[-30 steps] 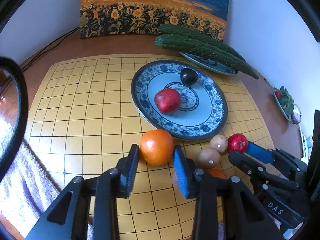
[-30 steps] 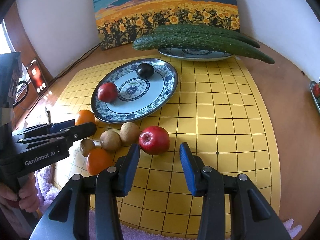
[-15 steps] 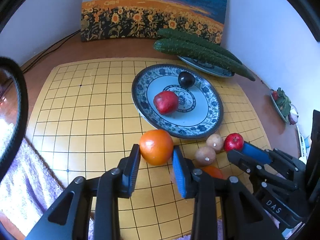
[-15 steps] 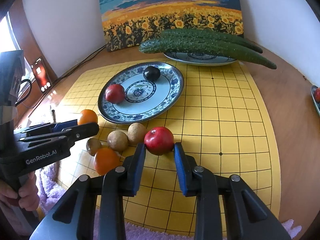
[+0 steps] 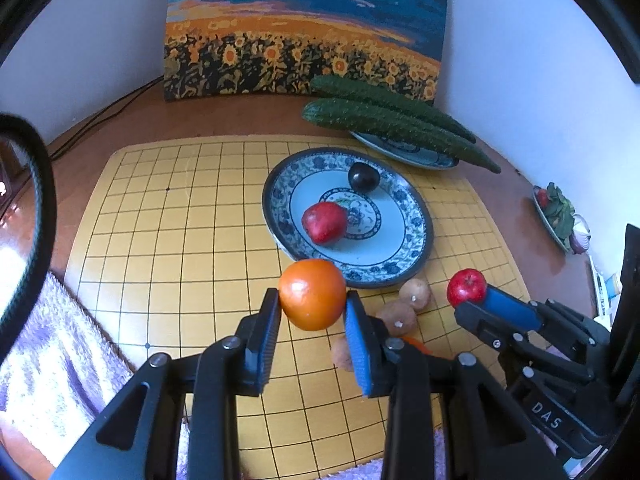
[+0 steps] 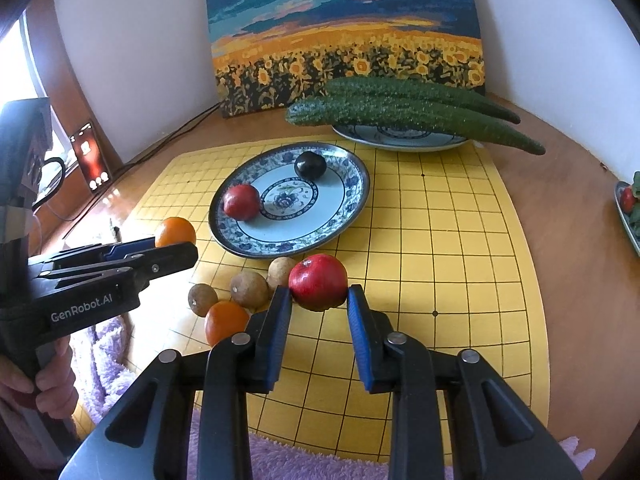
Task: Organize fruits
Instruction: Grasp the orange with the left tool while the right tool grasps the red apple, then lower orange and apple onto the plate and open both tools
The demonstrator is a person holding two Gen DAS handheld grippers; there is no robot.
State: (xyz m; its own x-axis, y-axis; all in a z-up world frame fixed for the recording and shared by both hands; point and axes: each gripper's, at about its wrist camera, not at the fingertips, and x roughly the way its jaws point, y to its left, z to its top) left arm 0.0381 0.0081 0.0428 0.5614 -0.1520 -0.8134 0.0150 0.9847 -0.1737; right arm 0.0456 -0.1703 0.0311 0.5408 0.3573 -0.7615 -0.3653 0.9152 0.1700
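My left gripper (image 5: 312, 312) is shut on an orange (image 5: 312, 294) and holds it above the yellow grid mat, just in front of the blue-patterned plate (image 5: 400, 264). My right gripper (image 6: 318, 300) is shut on a red apple (image 6: 318, 282), lifted above the mat right of the loose fruit. The plate (image 6: 340, 216) holds a red fruit (image 6: 241, 202) and a dark plum (image 6: 310, 165). On the mat lie three brown fruits (image 6: 249, 289) and a second orange (image 6: 226, 322). The left gripper (image 6: 176, 246) with its orange (image 6: 175, 231) shows at the left of the right wrist view.
A second plate (image 6: 400, 140) with two long cucumbers (image 6: 404, 114) stands behind the mat, before a sunflower painting (image 6: 344, 40). A small dish of vegetables (image 5: 556, 216) sits at the far right. A purple towel (image 5: 60, 352) lies at the near edge. A phone (image 6: 90, 156) leans at the left.
Both grippers closed on their fruit and lifted: the left took the orange, the right took the red apple. Both cameras rose and pulled back a little.
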